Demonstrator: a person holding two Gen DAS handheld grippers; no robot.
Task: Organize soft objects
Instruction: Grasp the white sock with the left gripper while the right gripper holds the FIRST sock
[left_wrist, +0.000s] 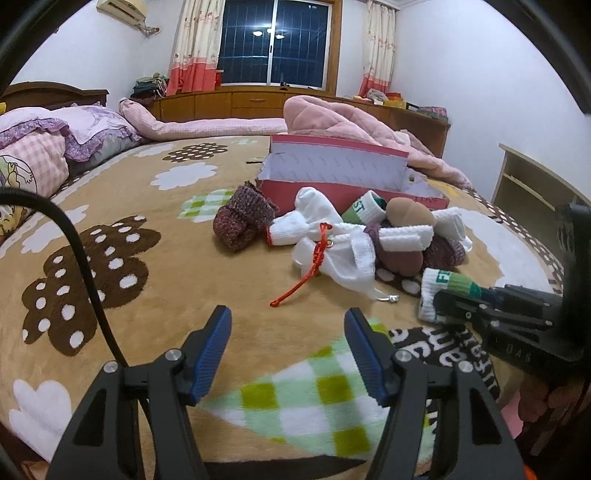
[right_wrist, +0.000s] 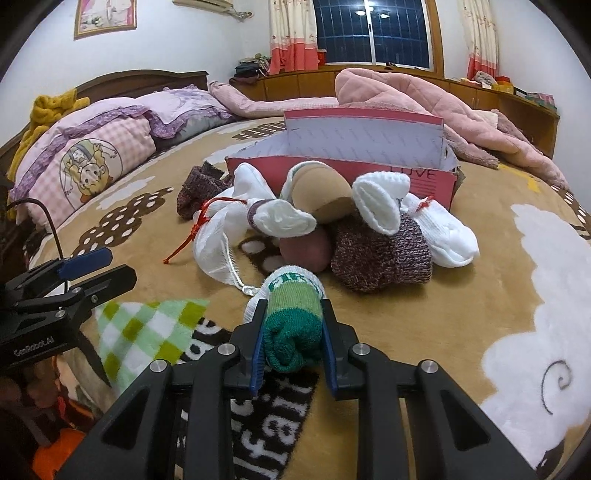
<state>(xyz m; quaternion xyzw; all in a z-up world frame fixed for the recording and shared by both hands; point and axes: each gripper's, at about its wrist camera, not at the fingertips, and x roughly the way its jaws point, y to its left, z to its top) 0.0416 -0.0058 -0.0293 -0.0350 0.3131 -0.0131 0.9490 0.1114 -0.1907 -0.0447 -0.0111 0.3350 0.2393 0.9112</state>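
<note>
A: Closest to us, our right gripper has its blue-padded fingers pressed against both sides of a rolled green sock with a white cuff. What do we have on the other side?

B: Our left gripper has its fingers spread wide with nothing between them, over the tan fleece blanket with its checked and dotted flower shapes. In the left wrist view the right gripper comes in from the right edge, and the green sock shows at its tip, low over the blanket.

A: Just past the sock we see the pile. A white mesh pouch with a red cord lies at its left, a maroon knitted roll at its right, and white socks and a tan roll are heaped above.

B: Another white pair rests beside the maroon roll, and a second maroon knit sits apart on the left.

A: Behind the pile stands the red box, its lid tilted up and open, the heap touching its front wall.

B: Farther back we see pink bedding, a pillow, and the dark window between curtains.
</note>
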